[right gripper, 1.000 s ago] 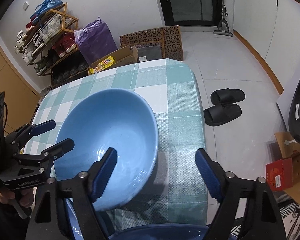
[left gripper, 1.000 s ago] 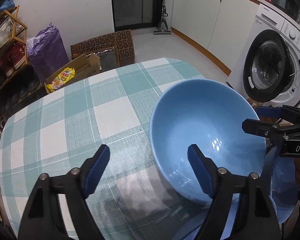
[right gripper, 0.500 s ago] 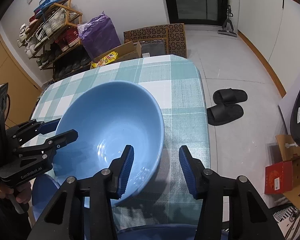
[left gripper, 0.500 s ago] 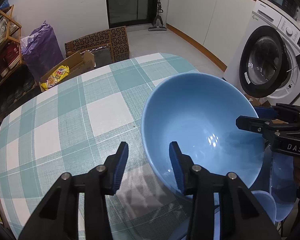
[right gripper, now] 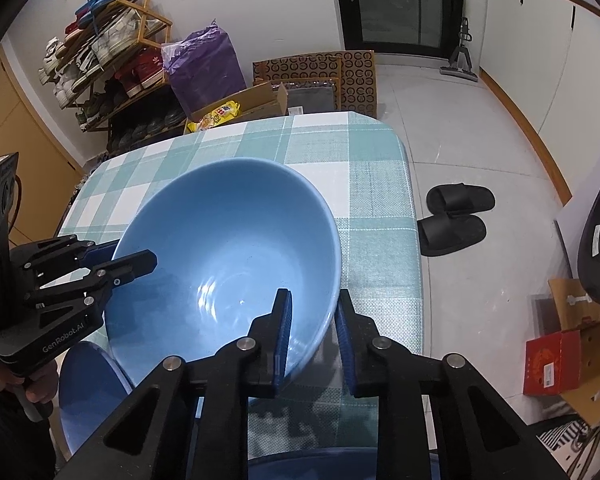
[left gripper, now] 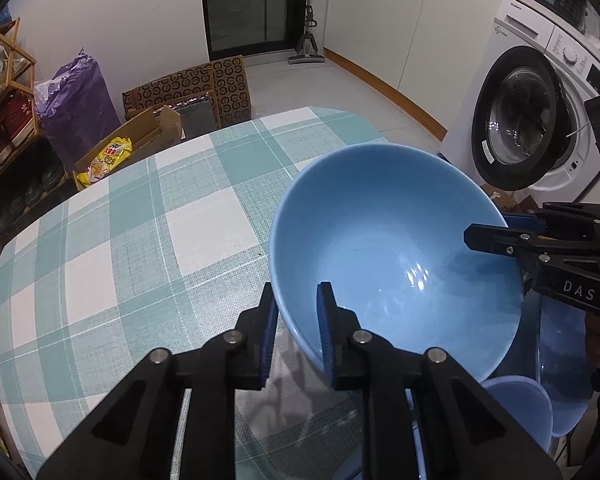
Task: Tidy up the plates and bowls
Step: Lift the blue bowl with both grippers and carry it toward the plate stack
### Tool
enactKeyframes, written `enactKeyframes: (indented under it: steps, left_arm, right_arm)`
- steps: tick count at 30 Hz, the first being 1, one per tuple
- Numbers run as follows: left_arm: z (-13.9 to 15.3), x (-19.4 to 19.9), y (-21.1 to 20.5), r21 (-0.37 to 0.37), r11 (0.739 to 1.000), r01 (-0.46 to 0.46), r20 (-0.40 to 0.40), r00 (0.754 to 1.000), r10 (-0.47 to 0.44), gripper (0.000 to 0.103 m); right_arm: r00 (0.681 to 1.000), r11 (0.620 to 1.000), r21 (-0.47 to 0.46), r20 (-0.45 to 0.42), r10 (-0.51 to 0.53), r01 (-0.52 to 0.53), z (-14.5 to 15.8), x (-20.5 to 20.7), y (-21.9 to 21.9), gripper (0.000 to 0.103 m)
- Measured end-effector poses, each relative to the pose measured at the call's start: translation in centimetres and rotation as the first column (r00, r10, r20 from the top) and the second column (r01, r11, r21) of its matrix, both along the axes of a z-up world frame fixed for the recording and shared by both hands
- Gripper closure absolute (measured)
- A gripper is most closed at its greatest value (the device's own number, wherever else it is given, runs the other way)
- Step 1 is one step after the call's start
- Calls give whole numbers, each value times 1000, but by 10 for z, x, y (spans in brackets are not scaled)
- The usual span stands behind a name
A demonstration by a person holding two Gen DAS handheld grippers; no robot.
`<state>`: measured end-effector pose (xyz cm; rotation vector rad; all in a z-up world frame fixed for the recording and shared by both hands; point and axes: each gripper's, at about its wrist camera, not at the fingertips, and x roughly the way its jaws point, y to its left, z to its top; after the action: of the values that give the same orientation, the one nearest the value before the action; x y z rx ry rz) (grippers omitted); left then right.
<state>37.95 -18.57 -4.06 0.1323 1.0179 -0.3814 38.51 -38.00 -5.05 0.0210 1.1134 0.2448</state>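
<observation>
Both tools clamp blue bowl (left gripper: pixel 392 248), slippers (right gripper: pixel 456 216) right view only, seemingly lifted

white walls | tiled floor (right gripper: pixel 480 152) | shoe rack (right gripper: pixel 112 60) | washing machine (left gripper: pixel 540 116)

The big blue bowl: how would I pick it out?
Find the table with the teal-and-white checked cloth. Near its front edge, the big blue bowl is pinched at opposite rims by the left hand-held gripper and the right hand-held gripper. It is larger and lighter than the blue dishes below.
</observation>
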Motion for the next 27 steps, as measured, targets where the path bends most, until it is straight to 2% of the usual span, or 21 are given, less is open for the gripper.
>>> enactKeyframes:
  steps: [7,27]
  left_arm:
    - [0,-1,0,5,1000,-1,6,1000,1,87]
    - [6,-3,-2,2,1000,-7,34,999,7,88]
  right_arm:
    - [1000,1000,-23,9,-1,1,1,-1,1,86]
    - [1000,999,-39,21,-11,12,5,-2,1,86]
